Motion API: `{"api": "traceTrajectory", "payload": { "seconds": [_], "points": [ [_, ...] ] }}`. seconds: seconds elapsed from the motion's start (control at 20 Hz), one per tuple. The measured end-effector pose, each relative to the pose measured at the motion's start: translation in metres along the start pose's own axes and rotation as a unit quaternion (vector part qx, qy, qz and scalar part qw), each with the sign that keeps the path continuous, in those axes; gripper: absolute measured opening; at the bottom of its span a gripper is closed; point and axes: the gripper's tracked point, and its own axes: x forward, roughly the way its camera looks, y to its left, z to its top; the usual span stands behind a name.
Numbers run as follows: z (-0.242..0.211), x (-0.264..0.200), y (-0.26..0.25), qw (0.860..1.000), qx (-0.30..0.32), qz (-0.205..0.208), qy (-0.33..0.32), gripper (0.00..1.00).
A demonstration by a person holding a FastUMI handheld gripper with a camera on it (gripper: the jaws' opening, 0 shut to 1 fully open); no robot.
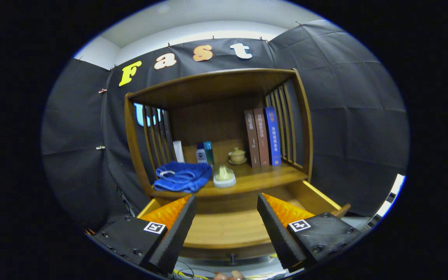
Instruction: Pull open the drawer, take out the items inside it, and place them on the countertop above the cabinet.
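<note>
The wooden drawer (228, 229) stands pulled out below the cabinet's countertop (263, 177), and its bare wooden floor shows between my fingers. My gripper (227, 233) hovers over the drawer, open, with nothing between its fingers. A folded blue towel (183, 177) lies on the countertop at the left. Right of the towel sits a pale scrubbing brush with a white base (224, 177). Both are beyond my fingertips.
At the back of the countertop stand a white tube (178, 151), two small bottles (205, 153), a small lidded ceramic pot (237, 156) and three upright books (263, 137). Slatted wooden sides (286, 124) and a top shelf (212, 83) enclose the countertop.
</note>
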Motion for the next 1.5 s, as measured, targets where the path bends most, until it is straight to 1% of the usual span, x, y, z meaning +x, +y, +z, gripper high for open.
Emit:
{"api": "traceTrajectory", "payload": {
  "seconds": [0.15, 0.35, 0.45, 0.65, 0.8, 0.9, 1.15, 1.4, 1.5],
  "points": [
    [-0.044, -0.021, -0.005, 1.0, 0.002, -0.005, 0.018, 0.99],
    [-0.091, -0.024, -0.011, 0.999, 0.003, -0.012, 0.046, 0.99],
    [-0.108, -0.02, -0.01, 0.998, 0.003, -0.008, 0.058, 0.99],
    [-0.125, -0.008, -0.01, 0.997, -0.005, 0.0, 0.071, 0.99],
    [-0.129, 0.0, -0.01, 0.997, -0.009, 0.001, 0.078, 0.99],
    [-0.13, 0.005, -0.01, 0.996, 0.0, 0.004, 0.084, 0.99],
    [-0.126, 0.013, -0.011, 0.997, -0.006, 0.004, 0.081, 0.99],
    [-0.119, 0.051, -0.009, 0.996, -0.01, 0.002, 0.089, 0.99],
    [-0.109, 0.072, -0.007, 0.997, -0.006, 0.0, 0.076, 0.99]
  ]
}}
